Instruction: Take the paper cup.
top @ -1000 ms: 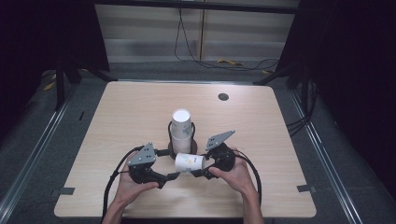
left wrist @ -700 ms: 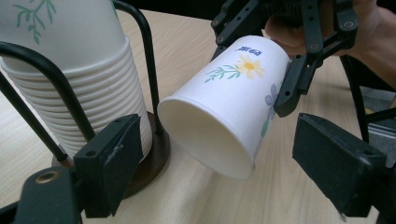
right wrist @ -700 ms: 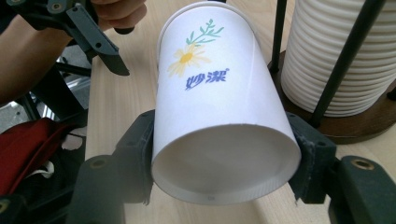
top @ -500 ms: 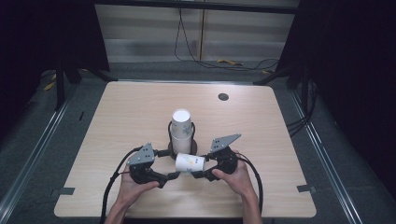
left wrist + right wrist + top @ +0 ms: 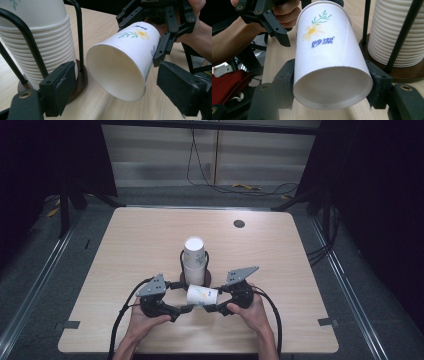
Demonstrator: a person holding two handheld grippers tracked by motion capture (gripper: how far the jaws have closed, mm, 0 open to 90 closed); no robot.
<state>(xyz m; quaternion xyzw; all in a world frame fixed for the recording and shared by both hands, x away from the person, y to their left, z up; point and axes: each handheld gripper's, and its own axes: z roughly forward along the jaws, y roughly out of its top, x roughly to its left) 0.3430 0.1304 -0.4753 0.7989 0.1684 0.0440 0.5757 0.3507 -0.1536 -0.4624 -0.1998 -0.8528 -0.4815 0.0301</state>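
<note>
Carefully now: the right gripper (image 5: 332, 100) clamps the paper cup's (image 5: 202, 296) base, holding it sideways just before the cup stack (image 5: 195, 260) on the surface (image 5: 300, 270). The left gripper (image 5: 112, 92), released, should close gently around the rim without crushing it.

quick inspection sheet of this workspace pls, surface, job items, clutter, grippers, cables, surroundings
surface: light wooden table, with a small dark round cap near its far edge
job's things: single paper cup with a flower print, held on its side above the table; stack of paper cups upright in a black wire holder on a round base
clutter: nothing seen
grippers: right gripper clamped on the cup's base end; left gripper open, its jaws either side of the cup's rim, not pressing
cables: one black cable trails from each gripper toward the person; more lie on the floor behind the table
surroundings: dark room, pale wall panel behind
</note>
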